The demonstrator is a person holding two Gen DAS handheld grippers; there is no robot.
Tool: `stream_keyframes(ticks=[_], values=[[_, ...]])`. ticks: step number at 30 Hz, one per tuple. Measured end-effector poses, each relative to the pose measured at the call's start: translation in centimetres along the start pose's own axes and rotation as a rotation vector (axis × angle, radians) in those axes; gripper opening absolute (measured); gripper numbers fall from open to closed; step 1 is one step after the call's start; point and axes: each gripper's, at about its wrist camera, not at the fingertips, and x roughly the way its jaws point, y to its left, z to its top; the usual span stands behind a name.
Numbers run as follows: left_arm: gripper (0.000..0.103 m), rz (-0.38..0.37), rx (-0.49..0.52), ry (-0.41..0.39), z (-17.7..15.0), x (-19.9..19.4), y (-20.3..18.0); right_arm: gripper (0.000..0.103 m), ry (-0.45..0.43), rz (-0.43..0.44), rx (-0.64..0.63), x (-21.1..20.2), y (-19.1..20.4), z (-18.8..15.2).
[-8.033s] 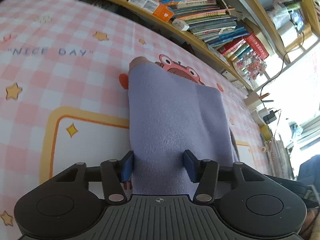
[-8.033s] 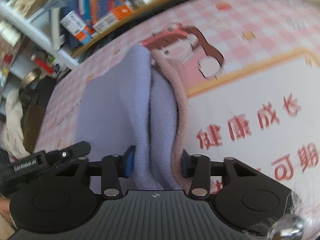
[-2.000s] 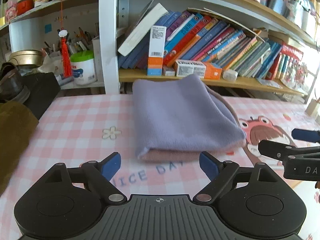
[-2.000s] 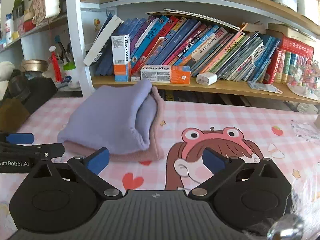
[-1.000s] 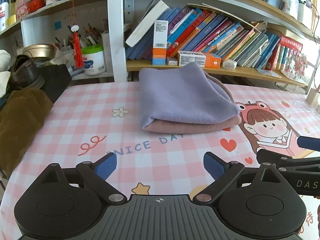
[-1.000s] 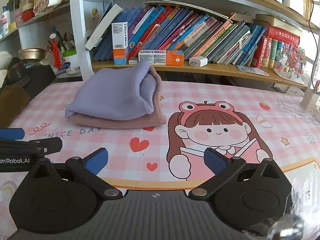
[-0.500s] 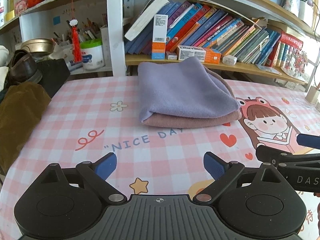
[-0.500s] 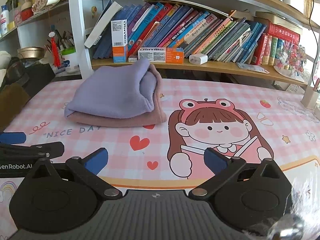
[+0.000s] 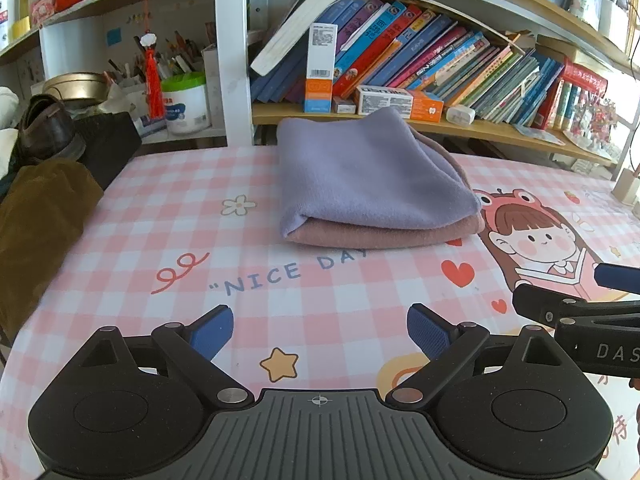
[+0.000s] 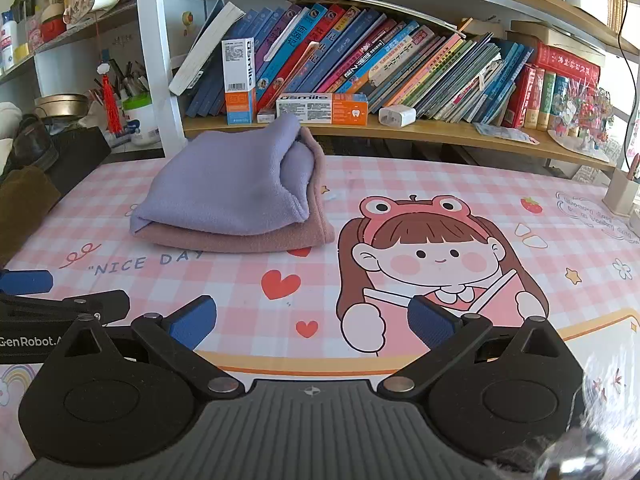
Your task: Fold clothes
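Clothes (image 9: 372,184) now sit folded in a stack at the table's (image 9: 280,300) far edge, both left gripper (image 9: 319,330) and right gripper (image 10: 314,318) let go, spread wide and backed off, so folding looks done.

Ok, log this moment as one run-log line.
task: fold clothes | folded purple-and-pink garment lying on table | left gripper open, empty | right gripper open, empty

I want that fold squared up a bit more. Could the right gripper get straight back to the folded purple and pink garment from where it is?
Probably yes. The right gripper is open and empty, and only bare tablecloth lies between it and the folded garment. The left gripper sits off to the side, clear of that path.
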Motion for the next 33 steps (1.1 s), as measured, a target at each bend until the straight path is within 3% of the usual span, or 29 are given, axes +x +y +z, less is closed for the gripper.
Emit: stream_keyframes(ticks=[33], values=[[0.1, 0.018, -0.021, 0.014, -0.14, 0.12, 0.23, 0.103, 0.011, 0.001, 0.003, -0.03, 0.31, -0.09]])
